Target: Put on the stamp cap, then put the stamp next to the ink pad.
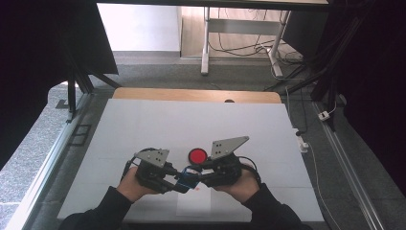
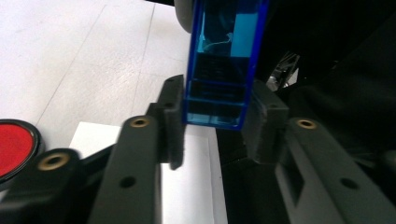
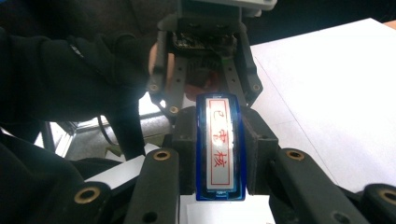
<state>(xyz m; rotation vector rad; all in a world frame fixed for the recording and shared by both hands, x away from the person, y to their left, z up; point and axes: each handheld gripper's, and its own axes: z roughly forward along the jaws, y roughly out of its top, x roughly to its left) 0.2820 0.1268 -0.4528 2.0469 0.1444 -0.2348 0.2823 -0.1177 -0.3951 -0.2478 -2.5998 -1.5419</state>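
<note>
The left tongs stand a little apart around one end of the blue stamp. In the left gripper view the left pad lies just beside the blue case with a thin gap, and the right pad sits close at the other side — a loose bracket, not a firm clamp. The left hand grips its tool from the counter's near edge, wrist low, the tongs pointing right toward the middle.

The stamp hangs between the two tools just above the counter, over a small white sheet lying at the near edge. Its face carries a white label with red characters in a red frame. Just behind the stamp, a round red pad in a black rim lies on the counter.

The right tongs are closed hard on the stamp — in the right gripper view both pads press its long blue sides. The right hand mirrors the left, tongs pointing left, both sleeves dark.

The counter is covered in white sheeting with a wooden edge at the far side. Beyond it are grey carpet, metal desk legs and loose cables on the floor.
</note>
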